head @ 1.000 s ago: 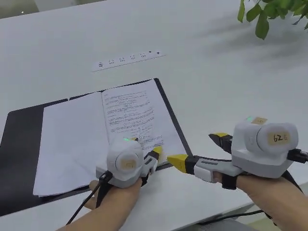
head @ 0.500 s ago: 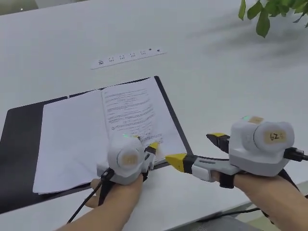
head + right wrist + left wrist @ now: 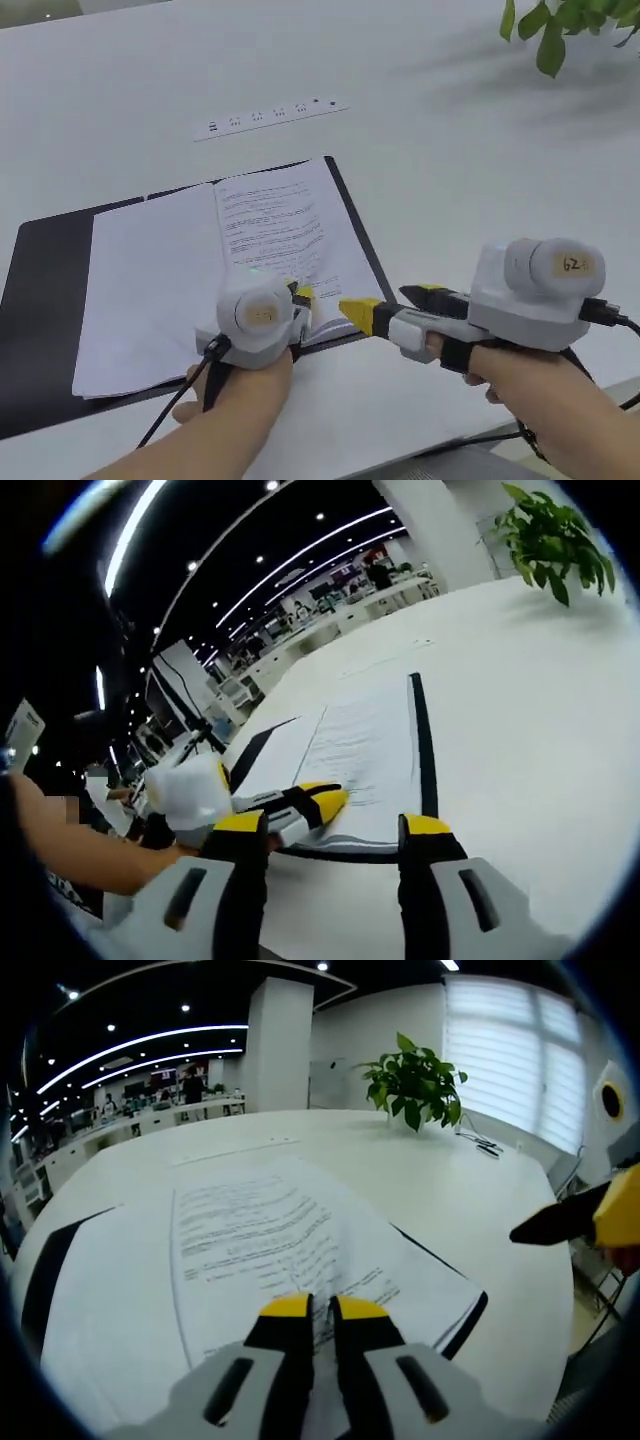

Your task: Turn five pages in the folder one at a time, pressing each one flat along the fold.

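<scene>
Table [image 3: 470, 150]: white, with a plant [image 3: 560, 30] at the far right corner and a strip of sockets [image 3: 270, 115] set in the top beyond the folder.
Folder [image 3: 40, 300]: black, lying open and flat on the table, left of the middle. Its right cover edge shows as a dark band along the right page.
Right page [image 3: 275, 235]: printed text, lying flat.
Left page [image 3: 150, 280]: blank white, wider, reaching toward the near left.
Left tool [image 3: 300, 294]: low over the near edge of the printed page, close to the fold. In the left gripper view its yellow tips [image 3: 325, 1310] stand almost together with a thin slit between. Whether paper is caught there cannot be told.
Right tool [image 3: 395, 300]: spread wide, just off the folder's near right corner, tips pointing left toward the left tool, near it but apart. In the right gripper view [image 3: 332, 830] the folder's near edge lies between its jaws.
</scene>
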`<state>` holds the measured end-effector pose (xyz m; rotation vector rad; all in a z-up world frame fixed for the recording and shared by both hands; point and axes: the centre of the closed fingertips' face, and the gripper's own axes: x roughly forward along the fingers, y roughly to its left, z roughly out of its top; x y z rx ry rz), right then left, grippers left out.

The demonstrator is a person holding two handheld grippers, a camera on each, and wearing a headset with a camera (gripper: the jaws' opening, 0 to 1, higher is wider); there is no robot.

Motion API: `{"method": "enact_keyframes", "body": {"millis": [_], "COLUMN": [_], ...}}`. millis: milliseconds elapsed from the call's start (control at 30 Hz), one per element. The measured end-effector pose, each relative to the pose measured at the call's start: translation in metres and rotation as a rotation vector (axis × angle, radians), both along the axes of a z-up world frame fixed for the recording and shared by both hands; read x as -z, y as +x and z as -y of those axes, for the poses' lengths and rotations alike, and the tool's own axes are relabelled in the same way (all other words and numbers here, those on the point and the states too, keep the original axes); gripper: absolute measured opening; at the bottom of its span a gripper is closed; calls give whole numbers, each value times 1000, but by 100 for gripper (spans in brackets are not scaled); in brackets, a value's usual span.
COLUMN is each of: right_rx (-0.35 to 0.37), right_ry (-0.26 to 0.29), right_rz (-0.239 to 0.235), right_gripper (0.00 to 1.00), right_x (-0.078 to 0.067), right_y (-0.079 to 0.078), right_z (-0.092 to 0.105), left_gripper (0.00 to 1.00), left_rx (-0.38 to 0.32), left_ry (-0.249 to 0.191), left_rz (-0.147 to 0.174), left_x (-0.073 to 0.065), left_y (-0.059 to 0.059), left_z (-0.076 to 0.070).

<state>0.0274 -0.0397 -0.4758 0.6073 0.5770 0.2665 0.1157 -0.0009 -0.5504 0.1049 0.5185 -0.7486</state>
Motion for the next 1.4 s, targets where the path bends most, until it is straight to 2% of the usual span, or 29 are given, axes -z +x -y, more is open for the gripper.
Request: {"method": "enact_keyframes", "body": {"millis": [67,167,333,500,667,733,833,967,1033,1100,1167,1233,1300,1400], "right_rx": [7,-14,-24,3,18,32,106,175,237,284,310,347,376,372], "right_ry": [59,46,103,175,200,200,244,261,308,333,326,342,403,388], "right_rz": [-41,-54,-105,-134,-178,-179,-193,-216,-243,-258,-274,-282,-294,-278], "right_gripper": [42,38,34,34,34,34,32,23,19,14,7,0,0,0], "right_x": [5,13,25,33,45,49,55,62,65,67,72,76,77,76], "right_y": [0,1,1,7,10,12,17,19,20,20,18,18,18,17], "right_z": [-6,-13,-26,-33,-37,-36,-30,-20,-15,-11,-7,-4,-5,-5], "left_gripper": [6,6,6,6,6,6,6,6,6,6,6,6,6,7], "left_rx": [-1,-1,-3,-6,-7,-6,-6,-5,-5,-3,0,2,4,11], "left_ry": [-3,-5,-14,-20,-24,-25,-27,-28,-28,-29,-26,-22,-17,-7], "left_rz": [0,-1,1,3,1,0,-1,-2,-4,-6,-9,-12,-16,-22], "left_x": [0,0,-1,-1,-1,-1,-2,-2,-2,-2,-2,-2,-1,-2], "left_y": [0,0,-1,-1,-1,-1,-1,-2,-2,-2,-2,-2,-1,-1], "left_z": [0,0,0,0,0,-1,-1,-1,-1,-1,-1,0,0,0]}}
